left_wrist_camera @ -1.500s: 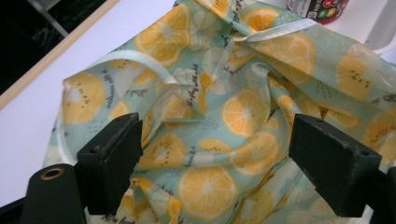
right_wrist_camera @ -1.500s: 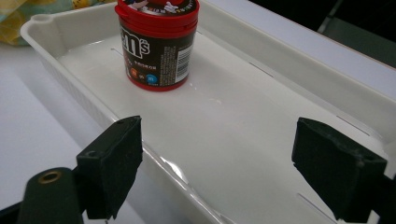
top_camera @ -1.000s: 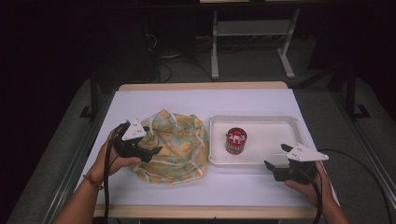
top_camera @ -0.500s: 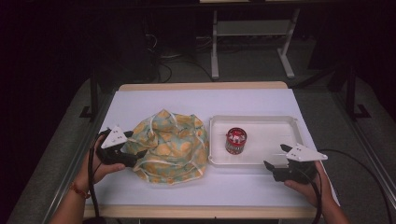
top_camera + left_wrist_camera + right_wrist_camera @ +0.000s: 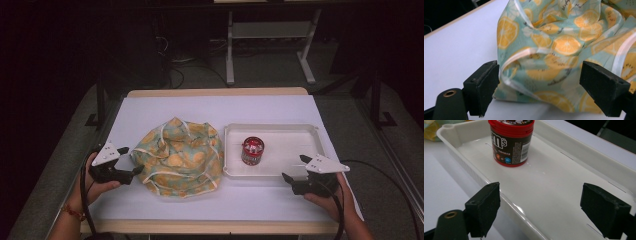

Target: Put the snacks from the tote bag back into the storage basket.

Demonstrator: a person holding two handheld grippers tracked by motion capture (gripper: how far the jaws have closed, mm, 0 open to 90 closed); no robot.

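Nearest the person, a pale wooden edge borders the desk, whose top is a plain white sheet. On it, at the near left, the left tongs sit in a hand, jaws spread wide and gripping nothing; in the left gripper view the jaws frame the near hem of the cloth, a crumpled heap printed with orange slices on pale green, with white piping along its folds. The left jaw stands just beside the hem, but whether it touches is hard to tell. At the near right, the right tongs are also spread wide and empty, poised over the near right edge of the white tray.

The cloth lies left of centre on the desk, its right side just beside the tray's left wall. Inside the tray, toward its left end, a red-lidded candy tub stands upright, well apart from the right tongs.

Against the frame a second ago, the left tongs have drawn back from on top of the cloth to its near left edge, and the cloth bunches further toward the left. The right tongs, tray and tub have stayed put.

Beyond the desk lies grey floor, with a metal stand and loose cables in a dark room.
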